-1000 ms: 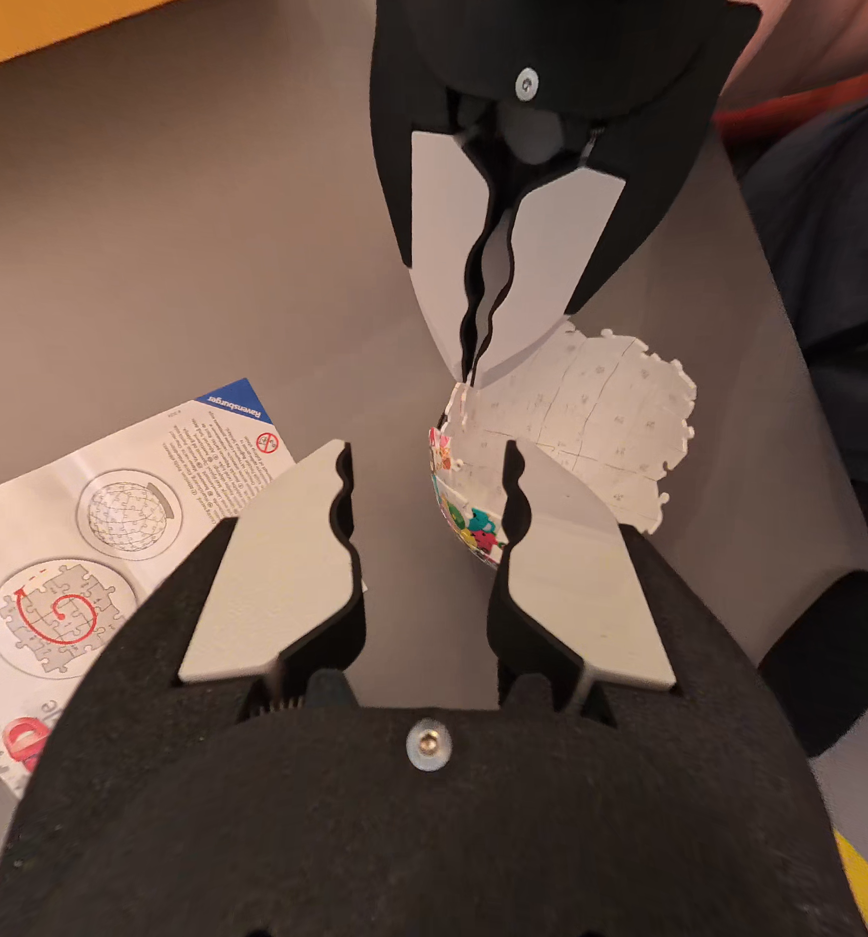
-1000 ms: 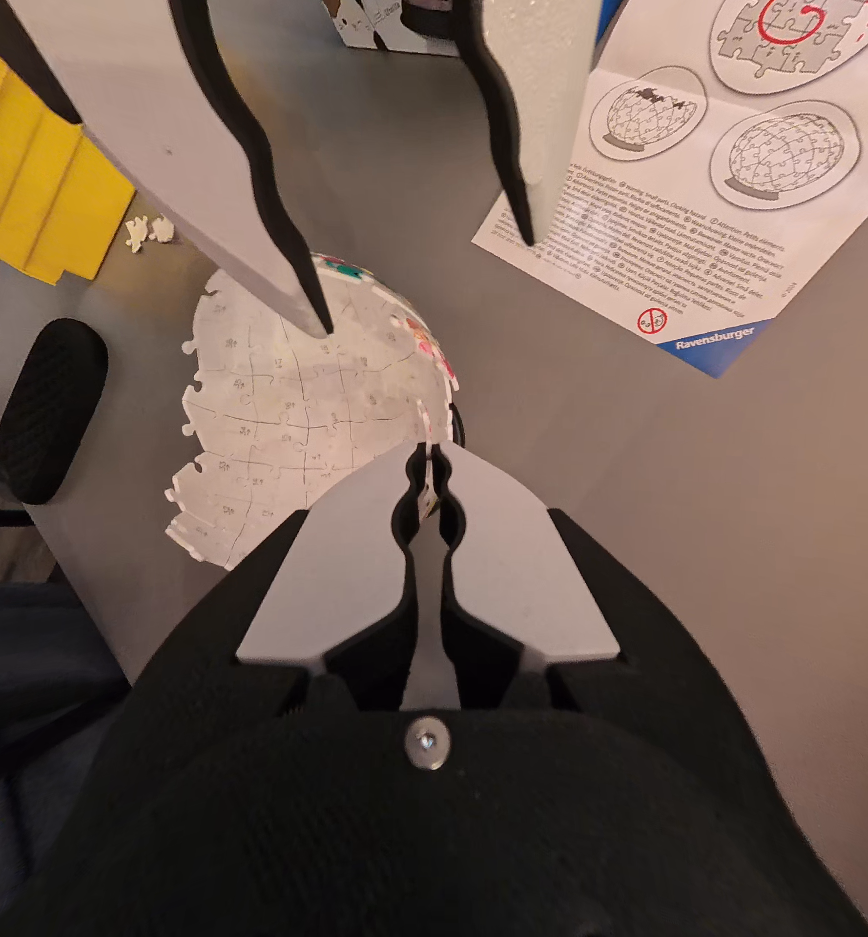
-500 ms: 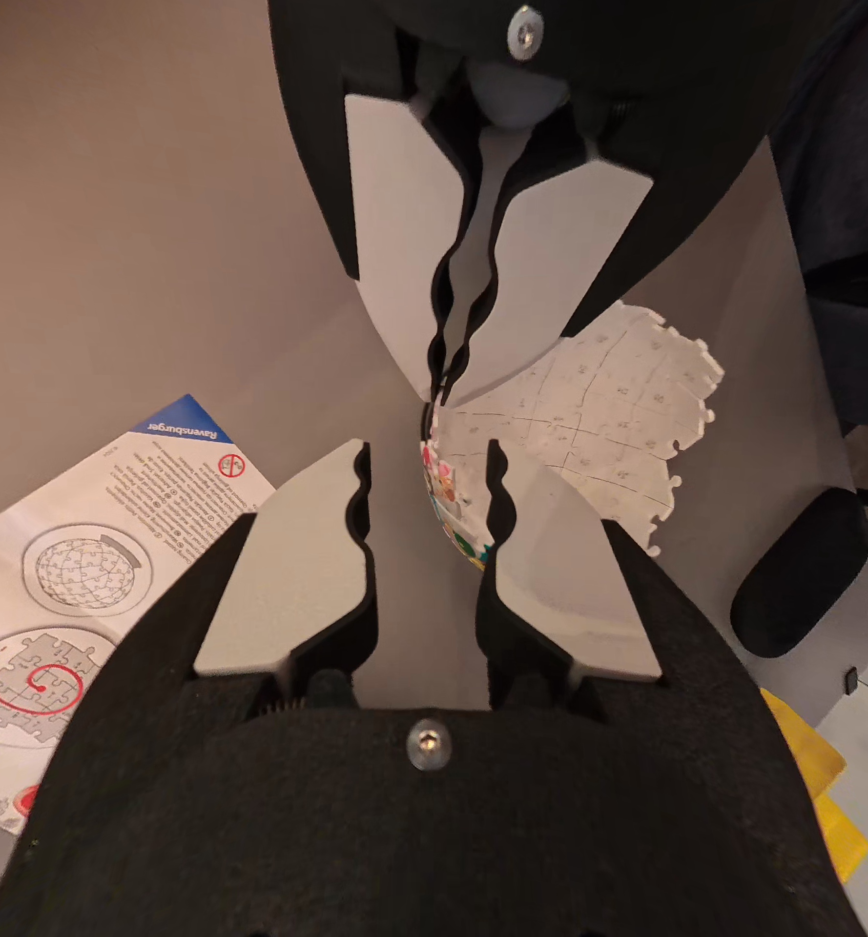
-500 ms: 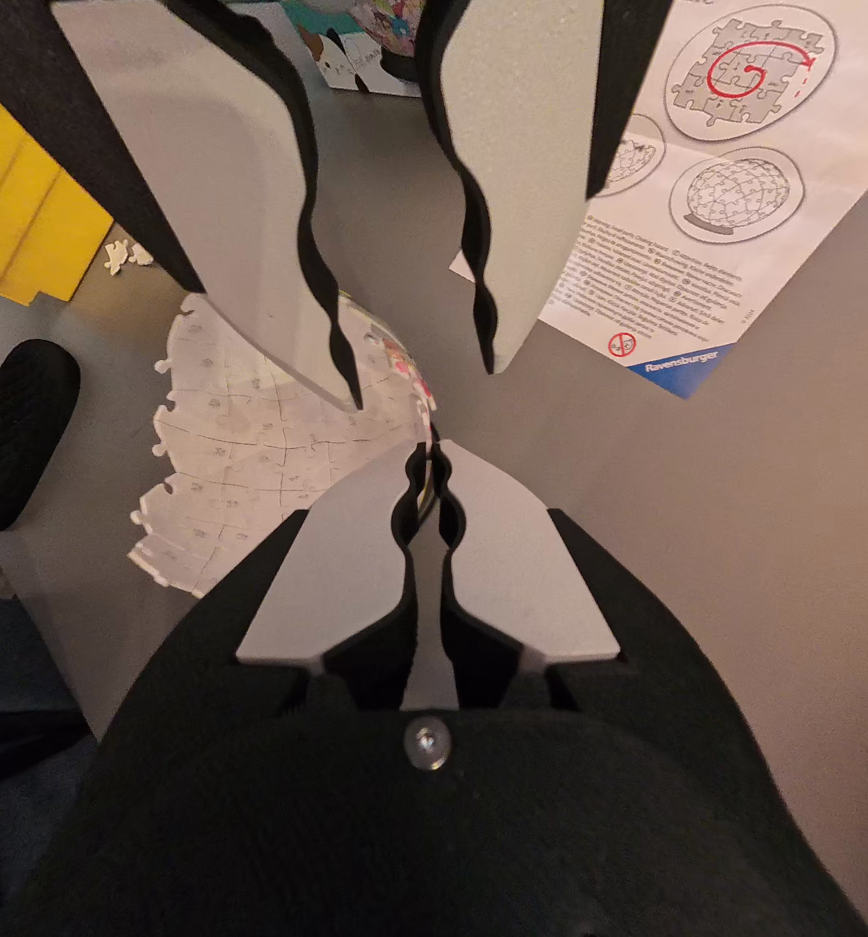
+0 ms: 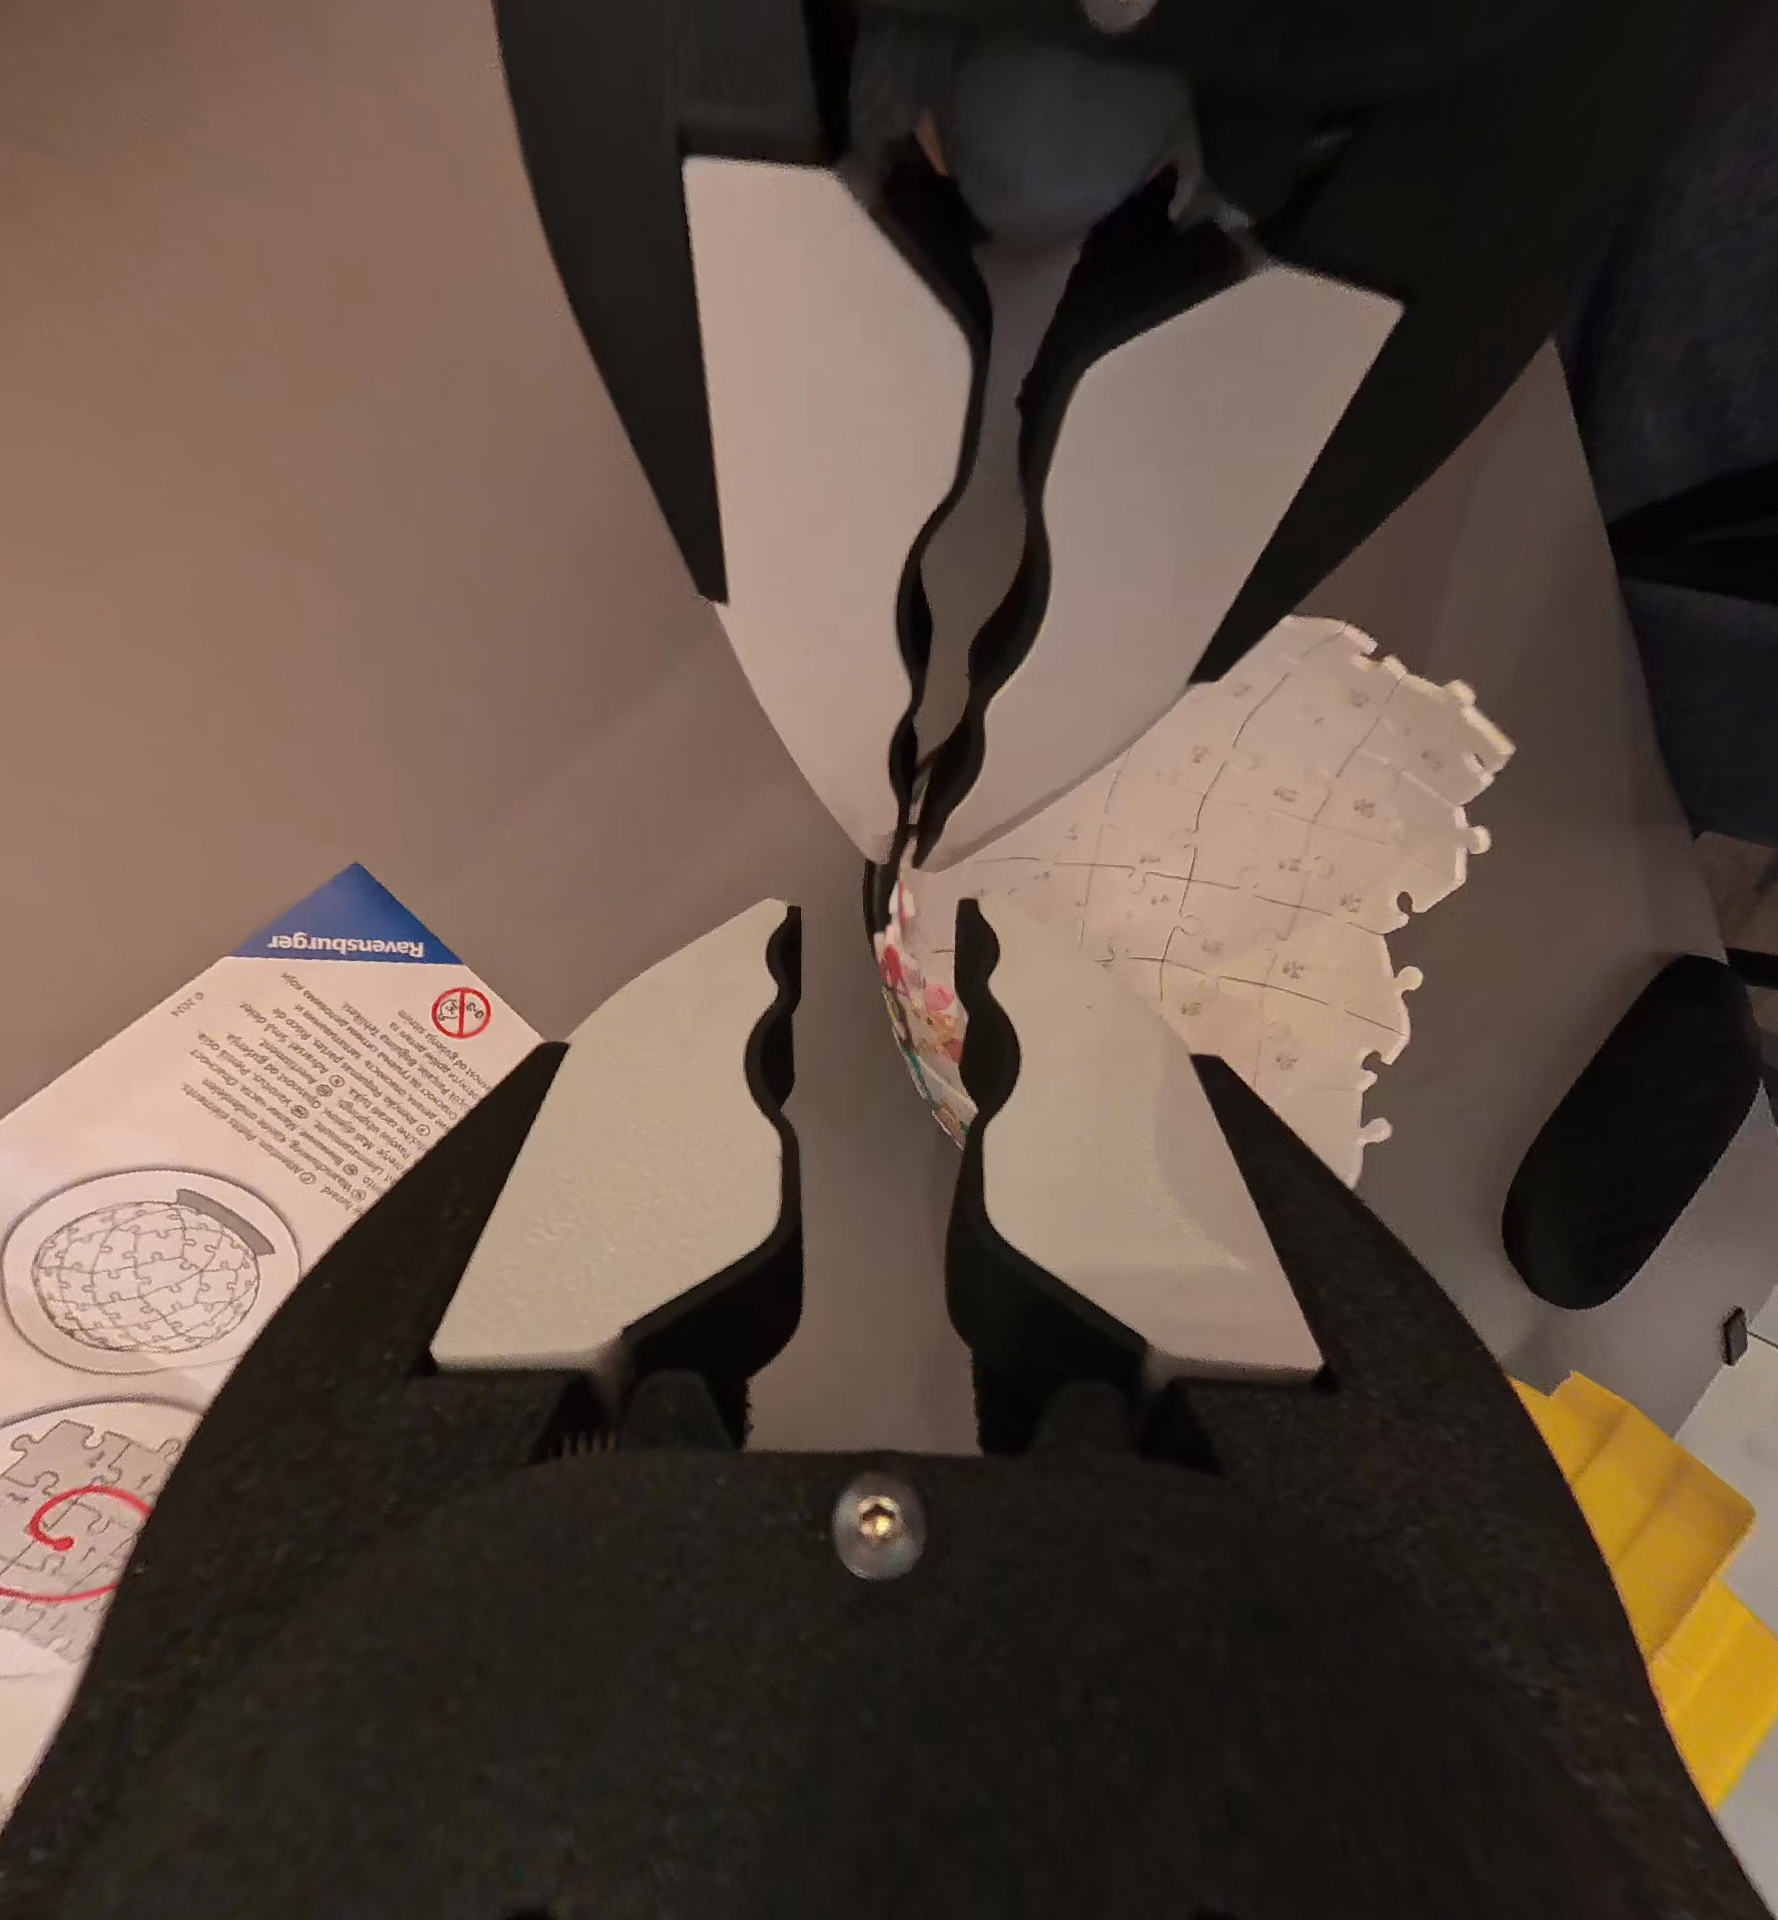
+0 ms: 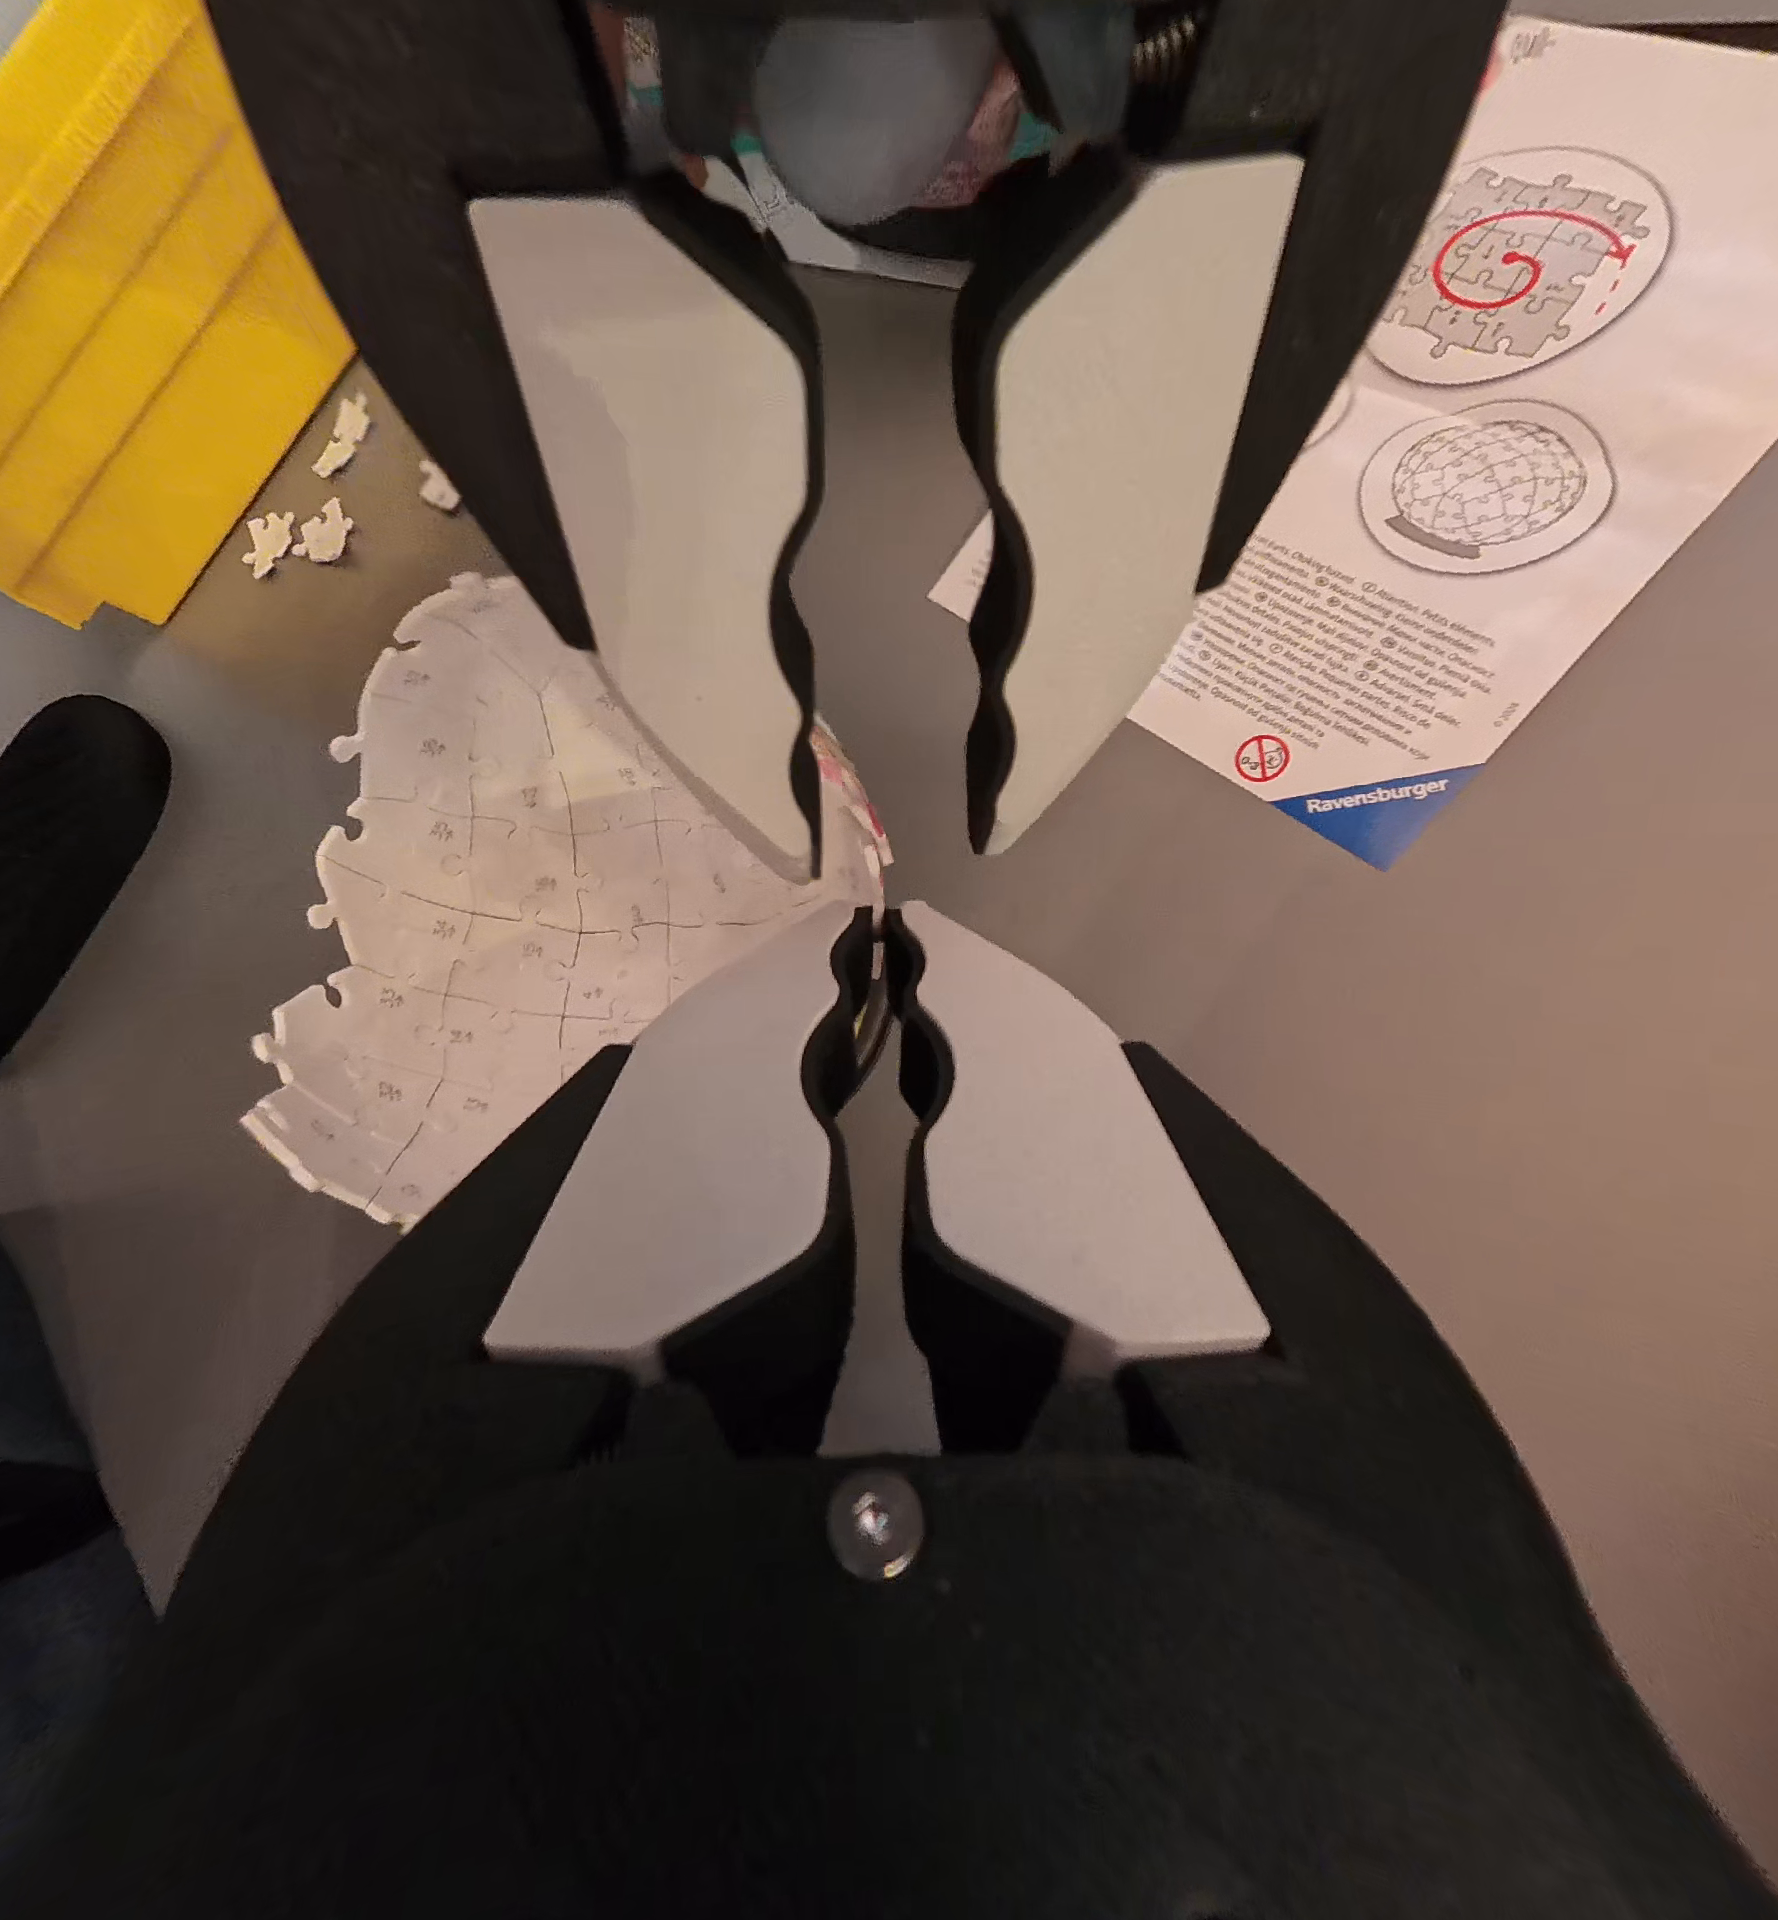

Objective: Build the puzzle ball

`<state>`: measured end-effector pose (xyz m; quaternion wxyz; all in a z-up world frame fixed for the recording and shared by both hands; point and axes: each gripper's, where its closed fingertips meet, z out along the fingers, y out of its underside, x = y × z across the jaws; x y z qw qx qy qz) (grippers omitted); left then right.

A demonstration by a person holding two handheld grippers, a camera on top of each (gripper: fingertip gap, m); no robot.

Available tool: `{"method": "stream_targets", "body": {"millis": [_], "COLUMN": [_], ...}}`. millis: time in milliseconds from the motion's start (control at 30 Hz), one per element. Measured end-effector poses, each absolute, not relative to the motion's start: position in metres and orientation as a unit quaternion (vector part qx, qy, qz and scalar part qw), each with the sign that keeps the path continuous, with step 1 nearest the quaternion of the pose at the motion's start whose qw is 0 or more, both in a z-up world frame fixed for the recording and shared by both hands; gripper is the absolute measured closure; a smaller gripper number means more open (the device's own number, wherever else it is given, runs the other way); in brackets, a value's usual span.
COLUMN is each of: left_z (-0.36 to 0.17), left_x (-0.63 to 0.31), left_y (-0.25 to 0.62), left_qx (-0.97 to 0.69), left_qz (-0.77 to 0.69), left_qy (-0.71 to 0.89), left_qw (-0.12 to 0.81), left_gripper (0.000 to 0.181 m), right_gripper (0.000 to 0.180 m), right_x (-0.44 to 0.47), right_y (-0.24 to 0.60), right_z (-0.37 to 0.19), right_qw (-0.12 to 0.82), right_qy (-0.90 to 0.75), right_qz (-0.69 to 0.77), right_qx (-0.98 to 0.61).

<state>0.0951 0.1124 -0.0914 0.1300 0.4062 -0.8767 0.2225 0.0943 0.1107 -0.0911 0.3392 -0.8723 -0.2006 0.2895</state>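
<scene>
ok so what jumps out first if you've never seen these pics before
The two black-and-grey grippers meeting nose to nose: the right gripper is shut on the rim of the half-built white curved puzzle shell, and the left gripper faces it, open. A white illustrated instruction leaflet lies flat on the grey table.

The grey table (image 5: 241, 520) is viewed steeply from above, close in, from opposite sides — both views share the half-built puzzle ball (image 5: 1269, 883) (image 6: 490, 894) and instruction sheet (image 5: 189, 1164) (image 6: 1436, 561).

Puzzle ball shell (image 6: 511, 883) on table (image 6: 1487, 1143); instruction sheet (image 6: 1436, 582) right; bin (image 6: 106, 312) behind-left.
</scene>
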Motion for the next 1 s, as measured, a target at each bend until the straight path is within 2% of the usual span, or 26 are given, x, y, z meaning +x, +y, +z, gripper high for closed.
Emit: {"method": "stream_targets", "body": {"millis": [367, 667, 1000], "left_z": [-0.09, -0.093, -0.091], "left_x": [0.095, 0.09, 0.092], "left_y": [0.103, 0.1, 0.102], "left_qx": [0.393, 0.392, 0.385], "left_qz": [0.239, 0.254, 0.255], "left_qy": [-0.872, -0.867, -0.875], "left_qw": [0.165, 0.175, 0.144], "left_gripper": [0.177, 0.179, 0.179], "right_gripper": [0.176, 0.174, 0.149], "right_x": [0.098, 0.094, 0.104], "right_y": [0.108, 0.103, 0.105], "right_z": [-0.089, -0.089, -0.083], "right_qw": [0.353, 0.336, 0.348], "right_qy": [-0.226, -0.229, -0.207], "right_qz": [0.254, 0.293, 0.304], "right_qx": [-0.872, -0.865, -0.863]}}
